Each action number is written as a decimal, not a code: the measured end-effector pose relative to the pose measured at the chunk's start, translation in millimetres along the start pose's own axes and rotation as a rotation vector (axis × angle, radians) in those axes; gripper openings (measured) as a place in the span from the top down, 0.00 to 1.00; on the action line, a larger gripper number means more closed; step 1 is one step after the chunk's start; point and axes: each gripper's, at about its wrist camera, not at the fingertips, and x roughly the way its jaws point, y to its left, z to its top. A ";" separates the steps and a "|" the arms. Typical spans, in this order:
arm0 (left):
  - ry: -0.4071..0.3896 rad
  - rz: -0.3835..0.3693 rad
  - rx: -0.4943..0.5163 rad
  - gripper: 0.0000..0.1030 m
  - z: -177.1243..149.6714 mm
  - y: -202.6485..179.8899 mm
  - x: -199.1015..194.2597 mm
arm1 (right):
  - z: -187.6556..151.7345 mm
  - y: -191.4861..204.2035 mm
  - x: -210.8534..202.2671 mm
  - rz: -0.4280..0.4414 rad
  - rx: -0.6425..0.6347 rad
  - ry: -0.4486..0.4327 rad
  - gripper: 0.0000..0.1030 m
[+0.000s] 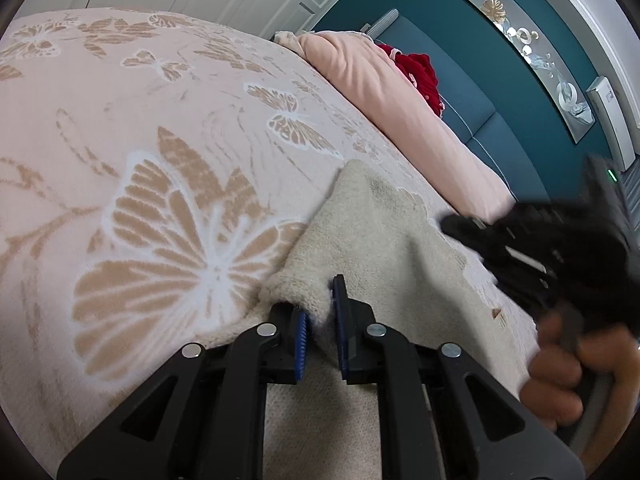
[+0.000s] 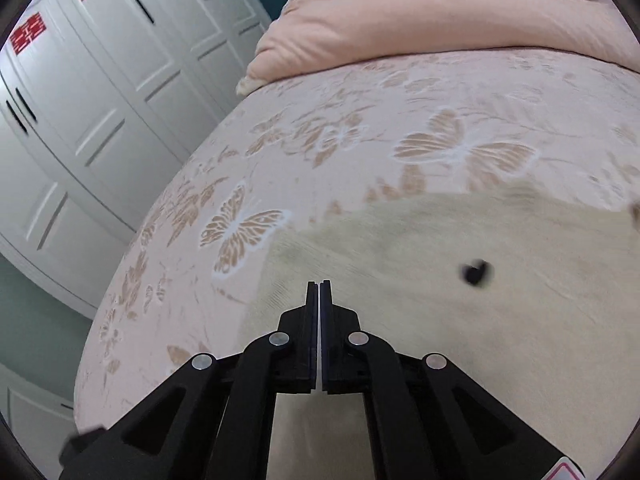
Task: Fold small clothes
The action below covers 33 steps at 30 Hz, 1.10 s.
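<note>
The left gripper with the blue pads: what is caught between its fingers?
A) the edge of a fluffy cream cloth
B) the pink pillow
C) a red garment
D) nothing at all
A: the left gripper has its blue pads closed on a raised fold of the fluffy cream cloth, which lies on the butterfly bedspread.

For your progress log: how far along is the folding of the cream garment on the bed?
Early. Done: the cream garment lies on the butterfly bedspread. In hand: the left gripper pinches its fluffy edge between its fingers; the right gripper, fingers closed, sits over the cloth, apparently holding nothing. Left: no finished fold shows, so the folding remains.
</note>
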 end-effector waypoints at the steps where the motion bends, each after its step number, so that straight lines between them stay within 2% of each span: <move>1: 0.001 0.002 0.001 0.88 0.1 -0.3 0.0 | -12.1 -21.9 -23.1 -0.047 0.015 -0.025 1.00; 3: 0.003 0.007 0.003 0.88 0.7 -1.4 0.2 | -41.4 -81.6 -69.7 -0.204 0.075 -0.056 1.00; 5: 0.009 0.021 0.010 0.88 2.1 -4.2 0.7 | -72.3 -145.8 -100.6 -0.355 0.171 -0.027 1.00; 7: 0.022 0.038 0.030 0.85 4.7 -10.5 0.8 | -95.0 -188.4 -139.1 -0.295 0.254 -0.049 1.00; 8: 0.033 0.054 0.043 0.83 6.4 -14.7 1.0 | -98.8 -195.2 -158.5 -0.308 0.269 -0.068 1.00; 9: 0.045 0.069 0.056 0.77 8.0 -18.7 1.3 | -99.2 -198.0 -176.2 -0.350 0.275 -0.093 0.84; 10: 0.057 0.077 0.075 0.74 9.1 -23.3 1.6 | -98.1 -201.4 -190.3 -0.387 0.289 -0.121 0.79; 11: 0.070 0.086 0.104 0.66 9.5 -28.9 2.5 | -96.6 -207.2 -199.3 -0.376 0.309 -0.144 0.70; 12: 0.083 0.111 0.146 0.63 9.0 -36.1 4.1 | -94.4 -215.6 -203.1 -0.355 0.336 -0.157 0.69; 16: 0.142 0.246 0.282 0.56 5.6 -60.9 15.4 | -84.9 -237.3 -171.5 -0.308 0.377 -0.062 0.69; 17: 0.159 0.277 0.315 0.56 5.0 -65.8 18.4 | -84.1 -240.8 -159.1 -0.288 0.390 -0.026 0.74; 18: 0.177 0.307 0.346 0.56 4.8 -69.8 21.4 | -84.3 -240.5 -152.5 -0.286 0.399 -0.015 0.89; 22: 0.239 0.354 0.419 0.54 6.8 -74.2 28.5 | -79.7 -226.0 -187.9 -0.261 0.362 -0.169 0.93; 23: 0.248 0.356 0.424 0.54 7.0 -73.2 29.6 | -83.2 -230.8 -192.1 -0.275 0.371 -0.182 0.94; 24: 0.253 0.356 0.422 0.54 7.2 -71.7 30.3 | -89.1 -241.8 -185.4 -0.305 0.393 -0.147 0.94; 25: 0.250 0.356 0.415 0.54 6.7 -70.5 30.8 | -96.6 -254.2 -169.9 -0.327 0.413 -0.074 0.95; 26: 0.244 0.359 0.418 0.54 4.9 -70.5 31.0 | -102.8 -259.7 -161.8 -0.321 0.410 -0.057 0.96; 28: 0.229 0.373 0.437 0.54 1.2 -72.3 30.3 | -98.7 -249.2 -173.2 -0.320 0.385 -0.098 0.94; 30: 0.223 0.378 0.443 0.54 -0.2 -74.1 29.9 | -93.9 -238.4 -190.1 -0.262 0.408 -0.158 0.93; 33: 0.220 0.380 0.448 0.54 -1.5 -74.8 29.6 | -94.4 -221.3 -195.3 -0.304 0.334 -0.201 0.92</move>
